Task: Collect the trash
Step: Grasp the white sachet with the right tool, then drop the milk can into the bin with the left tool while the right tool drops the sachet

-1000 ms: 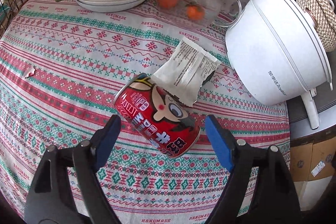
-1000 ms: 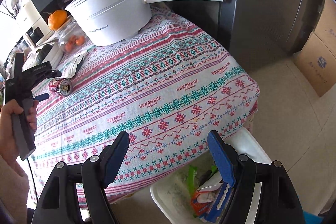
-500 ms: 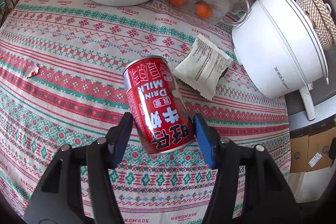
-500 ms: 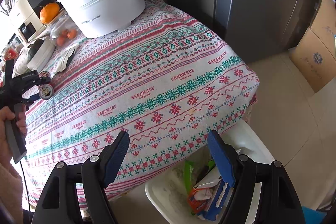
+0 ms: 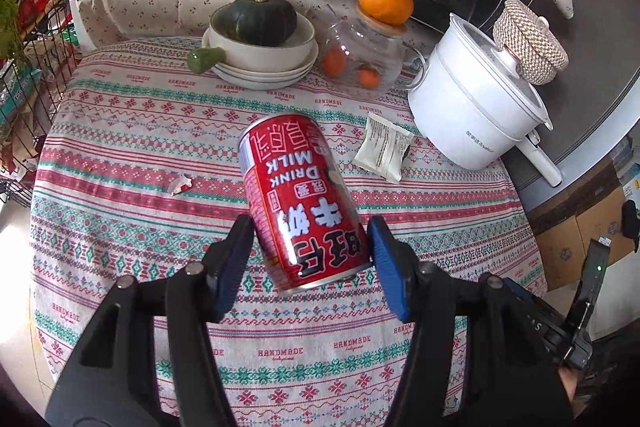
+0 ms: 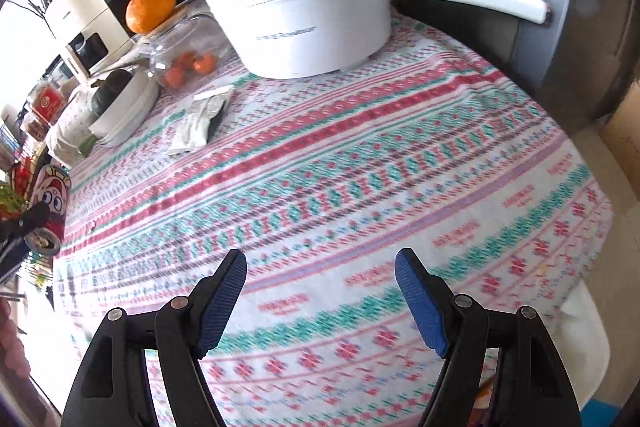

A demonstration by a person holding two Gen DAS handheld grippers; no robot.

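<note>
My left gripper (image 5: 310,255) is shut on a red milk drink can (image 5: 300,199) and holds it lifted above the patterned tablecloth (image 5: 120,131). The can also shows at the far left of the right wrist view (image 6: 50,203). A white snack wrapper (image 5: 382,151) lies on the cloth near the white pot; it shows in the right wrist view (image 6: 198,125) too. A small torn scrap (image 5: 180,183) lies left of the can. My right gripper (image 6: 320,293) is open and empty over the table's near edge.
A white electric pot (image 5: 476,107) with a long handle stands at the right. A glass jar with oranges (image 5: 360,63), a bowl with a squash (image 5: 260,35) and appliances stand at the back. A white bin edge (image 6: 588,343) shows below the table.
My left gripper closed on the can and lifted it up and back from the table. My right gripper moved from over the trash bin toward the table.
</note>
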